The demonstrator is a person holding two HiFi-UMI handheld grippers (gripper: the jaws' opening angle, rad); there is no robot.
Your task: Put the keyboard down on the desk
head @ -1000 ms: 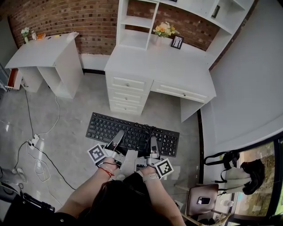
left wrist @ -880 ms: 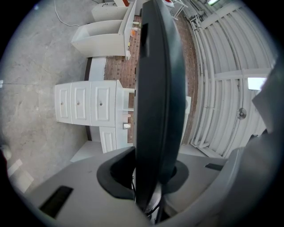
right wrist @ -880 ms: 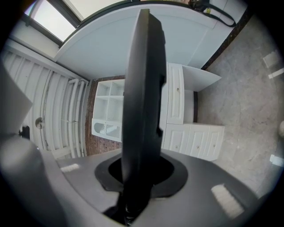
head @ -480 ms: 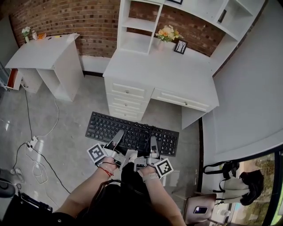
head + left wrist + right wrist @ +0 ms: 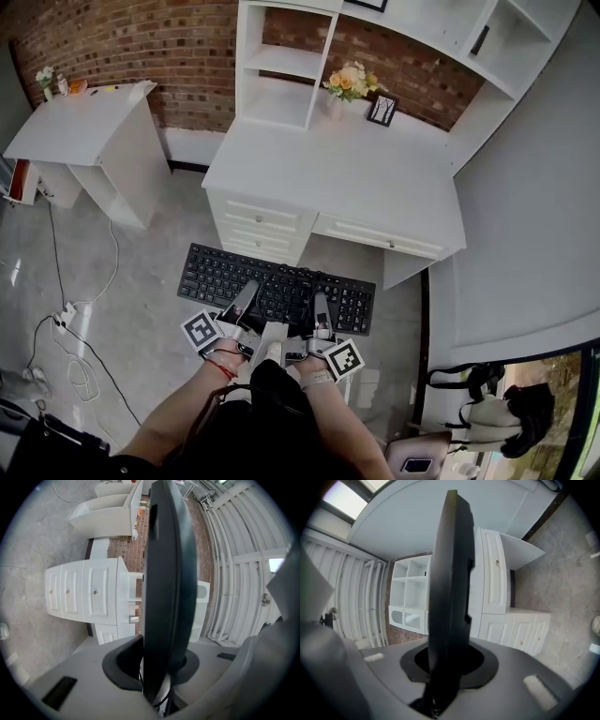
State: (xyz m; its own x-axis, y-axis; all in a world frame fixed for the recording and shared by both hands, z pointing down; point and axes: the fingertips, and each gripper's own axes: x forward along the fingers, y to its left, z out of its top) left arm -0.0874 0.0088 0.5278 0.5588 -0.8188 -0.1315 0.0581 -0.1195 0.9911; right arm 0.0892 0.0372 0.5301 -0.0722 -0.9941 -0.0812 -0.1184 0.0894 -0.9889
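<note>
A black keyboard [image 5: 272,286] hangs level in the air in front of the white desk [image 5: 375,183], over the grey floor. My left gripper [image 5: 246,298] is shut on the near edge of the keyboard [image 5: 164,573], left of its middle. My right gripper [image 5: 319,305] is shut on the same edge of the keyboard [image 5: 450,592], right of its middle. In both gripper views the keyboard stands edge-on between the jaws and hides most of what lies ahead. The desk's drawer fronts [image 5: 258,225] face me just beyond the keyboard.
A vase of flowers [image 5: 349,82] and a small picture frame [image 5: 382,109] stand at the back of the desk, below white shelves [image 5: 281,56]. A second white table [image 5: 80,117] stands at the left. Cables and a power strip [image 5: 66,319] lie on the floor at the left.
Both grippers and the keyboard have moved forward toward the desk. The desk now sits closer and lower in the head view.
</note>
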